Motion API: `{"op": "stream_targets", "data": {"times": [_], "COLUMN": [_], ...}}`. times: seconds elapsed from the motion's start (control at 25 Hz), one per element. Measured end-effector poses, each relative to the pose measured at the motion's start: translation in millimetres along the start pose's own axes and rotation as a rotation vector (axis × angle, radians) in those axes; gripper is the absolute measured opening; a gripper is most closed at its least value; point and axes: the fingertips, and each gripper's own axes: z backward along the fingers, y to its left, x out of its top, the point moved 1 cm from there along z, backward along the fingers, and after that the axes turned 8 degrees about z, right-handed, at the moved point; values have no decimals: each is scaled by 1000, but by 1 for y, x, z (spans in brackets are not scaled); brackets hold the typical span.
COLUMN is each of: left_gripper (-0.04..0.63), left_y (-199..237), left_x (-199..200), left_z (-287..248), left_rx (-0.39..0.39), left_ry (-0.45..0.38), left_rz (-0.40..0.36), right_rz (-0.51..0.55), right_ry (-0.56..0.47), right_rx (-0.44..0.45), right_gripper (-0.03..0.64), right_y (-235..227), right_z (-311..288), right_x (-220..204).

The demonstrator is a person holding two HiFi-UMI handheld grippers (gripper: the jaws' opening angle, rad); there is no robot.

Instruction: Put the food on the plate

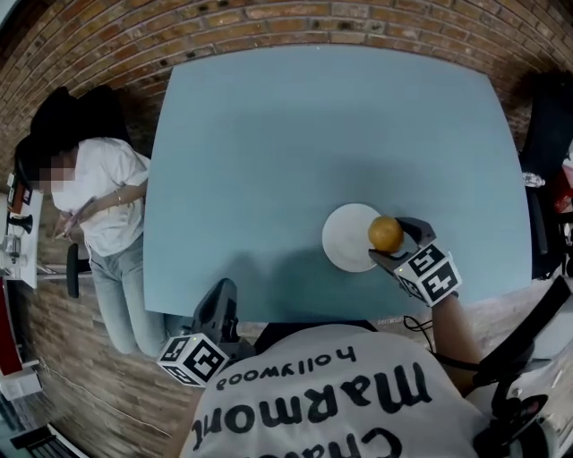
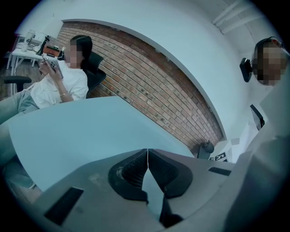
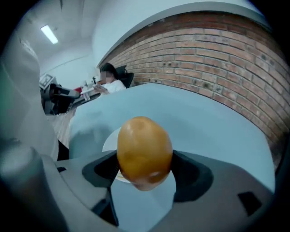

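Note:
An orange-brown, egg-shaped piece of food (image 1: 386, 233) (image 3: 144, 152) is clamped between the jaws of my right gripper (image 1: 391, 239) (image 3: 145, 168). It hangs over the right edge of a round white plate (image 1: 346, 238) (image 3: 110, 142) on the pale blue table (image 1: 313, 161). Whether the food touches the plate I cannot tell. My left gripper (image 1: 218, 309) (image 2: 147, 168) is at the table's near edge, to the left, with its jaws pressed together and nothing between them.
A seated person (image 1: 98, 201) in a white shirt is beside the table's left edge. A brick wall (image 1: 269, 27) runs behind the table. Dark equipment (image 1: 546, 152) stands at the right.

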Motion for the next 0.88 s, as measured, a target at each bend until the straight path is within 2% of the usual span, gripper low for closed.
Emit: {"op": "stream_targets", "data": {"times": [0.16, 0.4, 0.68, 0.88], "left_gripper": [9, 9, 9, 11], "left_y": [2, 11, 15, 10], "left_x": [1, 4, 4, 8], "left_z": [0, 15, 15, 13], "left_rx": [10, 45, 60, 34], "left_ry": [-4, -21, -20, -36], "left_rz": [-4, 2, 3, 3], "right_rz": [152, 277, 337, 343], "right_ry": [38, 115, 150, 145], "right_rx": [65, 82, 89, 77], "right_gripper": [334, 334, 334, 334], "right_y": [12, 29, 30, 34], "right_z": [-17, -37, -47, -48], "right_x": [10, 12, 12, 13]}}
